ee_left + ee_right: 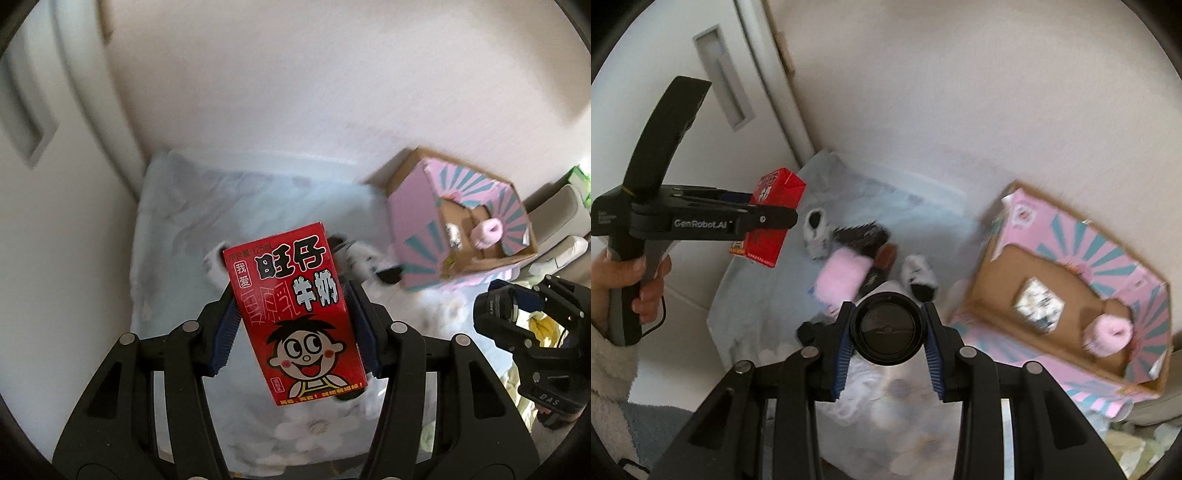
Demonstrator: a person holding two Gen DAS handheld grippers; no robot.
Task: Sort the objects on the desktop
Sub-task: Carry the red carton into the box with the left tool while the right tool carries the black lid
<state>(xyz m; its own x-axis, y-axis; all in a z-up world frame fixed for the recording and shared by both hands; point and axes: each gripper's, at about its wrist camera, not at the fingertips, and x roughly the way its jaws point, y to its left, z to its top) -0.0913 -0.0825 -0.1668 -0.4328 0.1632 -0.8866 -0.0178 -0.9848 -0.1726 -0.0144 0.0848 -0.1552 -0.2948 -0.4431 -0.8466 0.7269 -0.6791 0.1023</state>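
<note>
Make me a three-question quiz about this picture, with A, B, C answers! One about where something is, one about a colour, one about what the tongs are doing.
1. Where is the rolled pink fluffy thing?
A. Inside the cardboard box
B. On the wall
C. In the left tongs

2. What colour is the milk carton?
A. Green
B. Red
C. Yellow

3. What are the right tongs doing?
A. Hanging open and empty
B. Squeezing a sock
C. Gripping a round black lens

Answers:
1 A: the pink roll lies inside the cardboard box.
2 B: the milk carton held in the left tongs is red.
3 C: the right tongs press both sides of the black lens.
</note>
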